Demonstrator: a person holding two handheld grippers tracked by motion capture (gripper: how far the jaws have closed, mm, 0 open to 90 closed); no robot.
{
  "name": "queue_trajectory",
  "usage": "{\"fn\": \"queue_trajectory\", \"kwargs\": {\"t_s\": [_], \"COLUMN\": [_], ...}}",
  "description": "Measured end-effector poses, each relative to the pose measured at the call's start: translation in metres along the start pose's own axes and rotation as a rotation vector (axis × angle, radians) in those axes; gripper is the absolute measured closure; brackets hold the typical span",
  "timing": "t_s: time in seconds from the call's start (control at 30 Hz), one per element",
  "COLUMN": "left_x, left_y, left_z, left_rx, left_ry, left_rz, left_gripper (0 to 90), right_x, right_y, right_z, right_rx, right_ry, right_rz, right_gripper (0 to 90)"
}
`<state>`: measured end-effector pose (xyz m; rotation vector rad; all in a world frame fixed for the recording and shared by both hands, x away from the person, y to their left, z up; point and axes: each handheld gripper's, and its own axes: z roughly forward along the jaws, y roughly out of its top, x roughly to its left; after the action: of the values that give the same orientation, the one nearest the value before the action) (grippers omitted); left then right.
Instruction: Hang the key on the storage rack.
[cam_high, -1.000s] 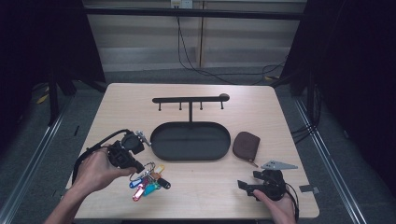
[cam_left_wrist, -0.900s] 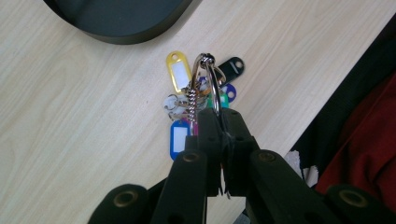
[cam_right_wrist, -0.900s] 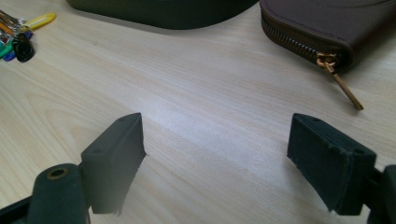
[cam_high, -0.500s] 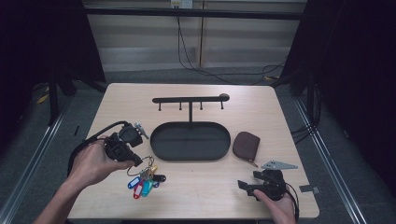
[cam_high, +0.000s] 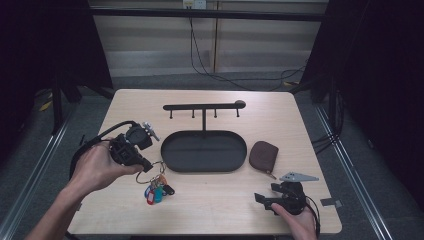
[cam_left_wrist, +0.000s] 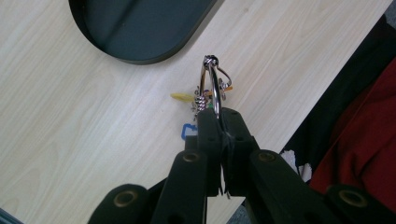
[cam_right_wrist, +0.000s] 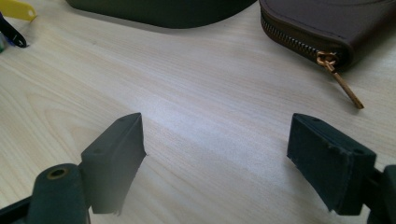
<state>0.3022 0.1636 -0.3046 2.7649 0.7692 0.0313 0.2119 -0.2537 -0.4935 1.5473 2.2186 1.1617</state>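
The left gripper (cam_high: 145, 165), clamped on the metal key ring (cam_left_wrist: 211, 81), has lifted the key bunch (cam_high: 156, 189) partly off the table (cam_high: 220, 205), left of the black tray (cam_high: 204, 151); next probably the hook rack (cam_high: 202, 106). The right gripper (cam_high: 265, 200) rests apart, near right.

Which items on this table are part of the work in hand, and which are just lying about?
In the job:
- key ring with its coloured key tags, clamped in the left gripper
- probably the black hook rack and its oval tray, right beside the keys

Lying about:
- brown zip pouch
- right gripper, open above bare table
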Motion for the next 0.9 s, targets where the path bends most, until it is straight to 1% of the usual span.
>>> {"fn": "queue_trajectory", "kwargs": {"t_s": [0.07, 0.1, 0.13, 0.23, 0.33, 0.37, 0.4, 0.5, 0.67, 0.7, 0.8, 0.83, 0.87, 0.9], "left_x": [0.0, 0.0, 0.0, -0.001, -0.001, -0.002, -0.001, 0.0, 0.002, 0.004, 0.006, 0.008, 0.009, 0.01], "left_y": [0.001, 0.003, 0.003, 0.007, 0.009, 0.01, 0.013, 0.017, 0.022, 0.024, 0.026, 0.027, 0.028, 0.029], "left_z": [-0.001, -0.003, -0.003, -0.007, -0.009, -0.01, -0.014, -0.02, -0.026, -0.029, -0.03, -0.031, -0.032, -0.032], "left_rx": [0.001, 0.003, 0.003, -0.013, -0.016, -0.021, -0.029, -0.031, -0.051, -0.055, -0.054, -0.063, -0.055, -0.058], "left_ry": [0.0, 0.01, 0.01, 0.0, -0.005, -0.007, -0.017, -0.025, -0.025, -0.032, -0.033, -0.03, -0.032, -0.03], "left_rz": [0.001, -0.001, -0.001, 0.009, 0.017, 0.011, 0.017, 0.033, 0.035, 0.039, 0.027, 0.016, 0.028, 0.025], "left_gripper": [88.1, 88.1, 88.1, 88.1, 88.1, 88.1, 88.0, 88.1, 88.1, 88.0, 88.1, 88.1, 88.1, 88.1], "right_x": [0.0, 0.0, 0.0, 0.0, 0.0, 0.0, 0.0, 0.0, -0.001, 0.0, 0.0, 0.0, 0.0, 0.0], "right_y": [0.0, 0.0, 0.0, 0.0, 0.0, 0.0, 0.0, 0.0, 0.0, 0.0, 0.0, 0.0, 0.0, 0.0], "right_z": [0.0, 0.0, 0.0, -0.001, -0.001, -0.001, 0.0, 0.0, 0.0, 0.0, 0.0, 0.0, 0.0, 0.0], "right_rx": [-0.002, -0.002, -0.002, -0.005, -0.003, -0.004, -0.003, -0.002, -0.001, 0.0, 0.0, -0.001, 0.0, 0.0], "right_ry": [0.0, 0.002, 0.002, 0.004, 0.002, 0.004, 0.002, 0.002, 0.005, 0.003, 0.005, 0.005, 0.005, 0.005], "right_rz": [0.002, 0.004, 0.004, 0.005, 0.008, 0.006, 0.007, 0.005, 0.006, 0.009, 0.007, 0.007, 0.006, 0.006], "right_gripper": [18.7, 18.6, 18.6, 18.6, 18.6, 18.6, 18.5, 18.5, 18.5, 18.5, 18.5, 18.4, 18.4, 18.4]}}
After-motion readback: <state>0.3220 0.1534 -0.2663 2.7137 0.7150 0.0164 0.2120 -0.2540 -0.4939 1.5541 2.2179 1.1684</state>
